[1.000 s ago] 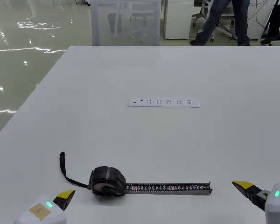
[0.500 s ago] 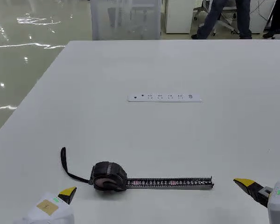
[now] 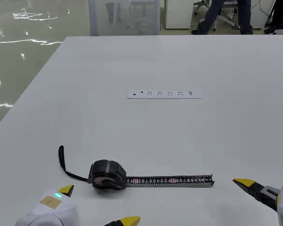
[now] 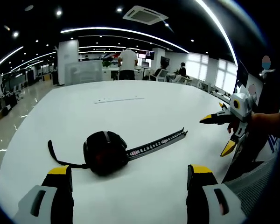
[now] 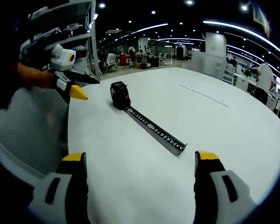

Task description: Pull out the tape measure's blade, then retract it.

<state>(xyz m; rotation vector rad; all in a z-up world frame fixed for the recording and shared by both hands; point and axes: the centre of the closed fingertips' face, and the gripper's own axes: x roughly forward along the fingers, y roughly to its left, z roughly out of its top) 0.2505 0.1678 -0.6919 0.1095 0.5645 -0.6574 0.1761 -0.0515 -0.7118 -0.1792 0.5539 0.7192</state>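
A black tape measure (image 3: 107,174) lies on the white table near its front edge, with its blade (image 3: 170,180) drawn out to the right and flat on the top. A black wrist strap (image 3: 63,165) trails off to the left. My left gripper (image 4: 129,170) is open just in front of the case (image 4: 105,151), not touching it; its yellow fingertips (image 3: 66,189) show in the head view. My right gripper (image 5: 140,158) is open too, a short way before the blade's end hook (image 5: 179,145). One of its fingertips (image 3: 245,183) sits right of the hook.
A flat white power strip (image 3: 164,94) lies mid-table, well beyond the tape. The table's left edge (image 3: 26,99) drops to a glossy floor. People stand far behind the table (image 3: 221,14). Bare tabletop stretches between the tape and the strip.
The head camera has tipped slightly. A second yellow fingertip of the left gripper has come into the head view at the bottom. The tape and its blade lie as before.
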